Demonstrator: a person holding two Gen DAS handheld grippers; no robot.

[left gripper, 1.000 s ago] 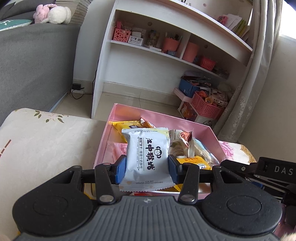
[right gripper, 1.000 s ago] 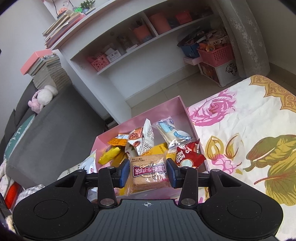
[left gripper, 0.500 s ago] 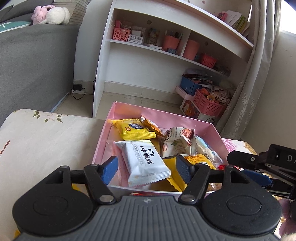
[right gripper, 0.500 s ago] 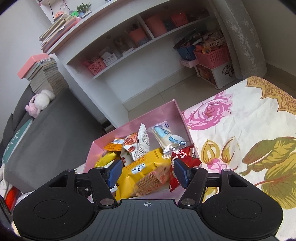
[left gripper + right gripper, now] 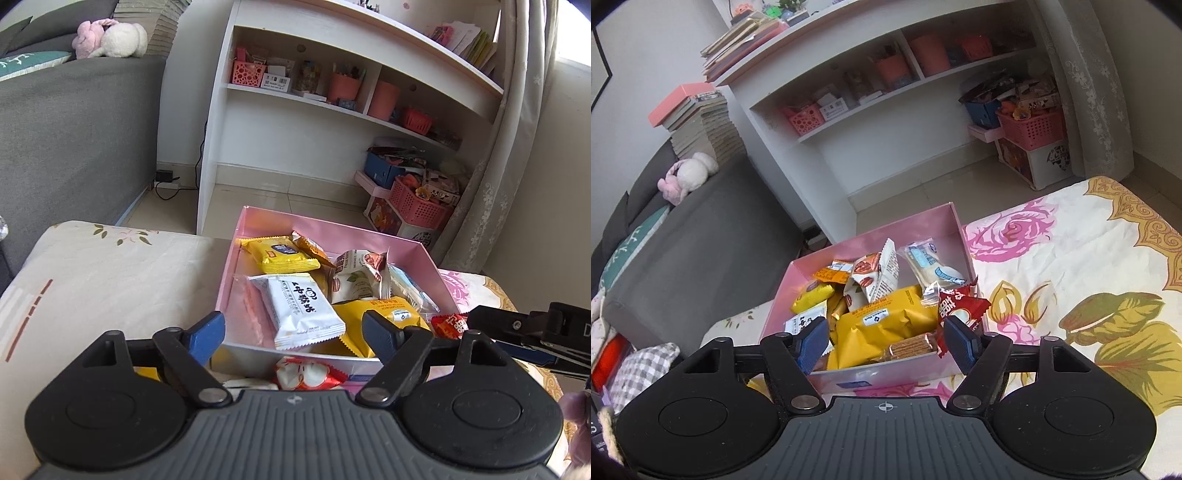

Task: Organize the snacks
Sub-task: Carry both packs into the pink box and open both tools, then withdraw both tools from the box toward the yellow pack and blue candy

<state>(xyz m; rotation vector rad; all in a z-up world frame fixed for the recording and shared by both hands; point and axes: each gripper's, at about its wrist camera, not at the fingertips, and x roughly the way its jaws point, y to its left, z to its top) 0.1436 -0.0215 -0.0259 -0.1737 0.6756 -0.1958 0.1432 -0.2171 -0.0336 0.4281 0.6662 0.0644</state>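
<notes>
Both grippers hung over the pink box (image 5: 424, 254) of snacks, the left gripper (image 5: 295, 332) and right gripper (image 5: 884, 341) spreading their fingers, nothing pinched. A white packet (image 5: 301, 308) and biscuit pack (image 5: 912, 345) lay inside, apparently just released. Next, probably, the loose candy (image 5: 301, 374) near the box.

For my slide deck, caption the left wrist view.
Opening left hand-held gripper above white snack packet lying in pink box.

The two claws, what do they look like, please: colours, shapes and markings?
Both alike: the left claw and right claw have blue ribbed pads on black linkage arms with silver pivot pins, two round black discs, and a grey ridged body with a small crosshair mark.
</notes>
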